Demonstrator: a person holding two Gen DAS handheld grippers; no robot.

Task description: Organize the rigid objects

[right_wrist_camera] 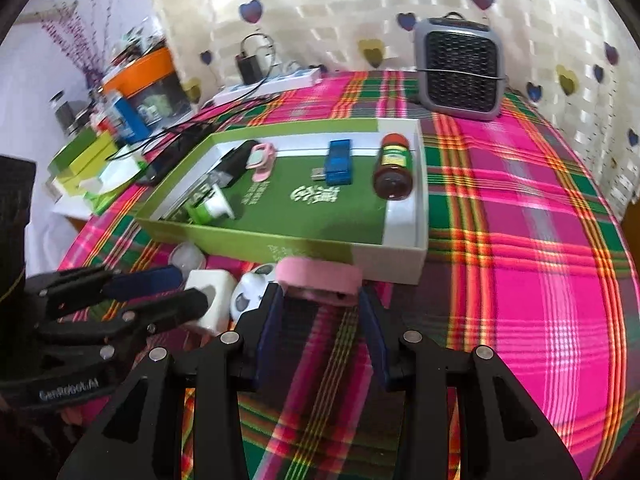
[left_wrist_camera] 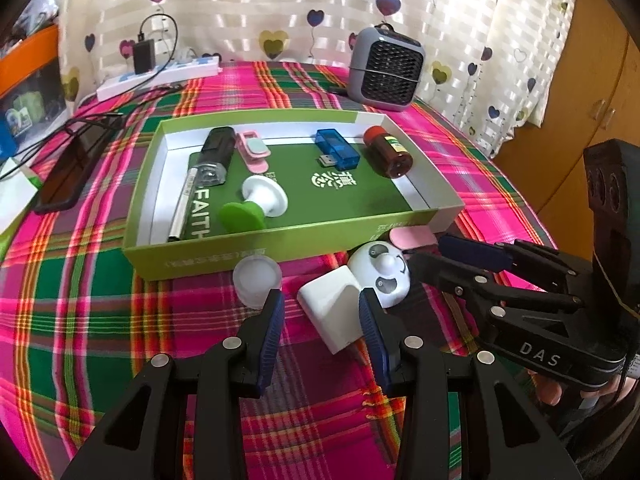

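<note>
Both grippers angle down at the plaid tablecloth just in front of the green tray. The left gripper has its jaws spread around a white cube, which lies on the cloth between the blue pads; whether the pads press on it cannot be told. At 11 o'clock from the cube sits a clear round cap, at 1 o'clock a white panda-faced disc. The right gripper has its jaws spread either side of a pink clip lying against the tray's front wall, and contact there is unclear too. Only the left wrist view shows a hand under the right gripper's body, plus a silver pen inside the tray. Only the right wrist view shows stacked green boxes at 9 o'clock of the tray. Both show a brown bottle and a blue USB stick in the tray.
</note>
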